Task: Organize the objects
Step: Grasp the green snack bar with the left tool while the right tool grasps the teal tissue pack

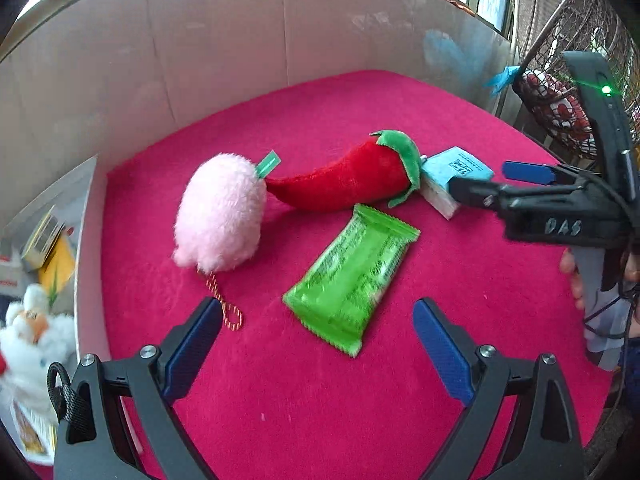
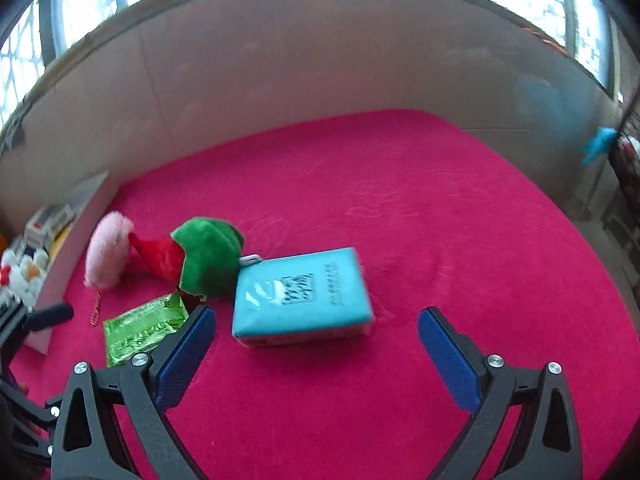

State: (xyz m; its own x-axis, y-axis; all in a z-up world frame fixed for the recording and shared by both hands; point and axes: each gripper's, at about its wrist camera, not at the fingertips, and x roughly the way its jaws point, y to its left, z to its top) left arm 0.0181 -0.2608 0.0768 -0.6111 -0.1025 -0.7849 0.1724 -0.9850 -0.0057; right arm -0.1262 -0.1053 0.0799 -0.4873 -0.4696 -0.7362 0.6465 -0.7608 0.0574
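Status: nothing sorted yet as far as we can see. All four items sit loose in a cluster on the red cloth [image 1: 360,420]; no target bin shows inside the walled area.

Left to right in the left wrist view:
- Pink plush [image 1: 220,216], fluffy, green tag at the top, striped cord loop trailing toward us. Soft, will compress under grip.
- Red chili plush [image 1: 344,180], lying flat, tip touching the pink plush, green cap at its right end.
- Green snack packet [image 1: 352,276], flat, crinkled foil, just in front of the chili. Thin edge, awkward to pinch.
- Blue tissue pack [image 1: 452,176], against the chili's cap; printed code on top.

Our left gripper [image 1: 316,344] hangs spread wide, empty, fingers either side of the packet's near end. Our right gripper [image 2: 316,344] is also spread and empty, lined up on the tissue pack [image 2: 302,296]. In the left view one finger looks to overlap the pack, but we can't tell if it touches.

Outside the wall at left: a white plush [image 1: 28,344] and boxes, blurred.

We'd call it the first pick, barely started.
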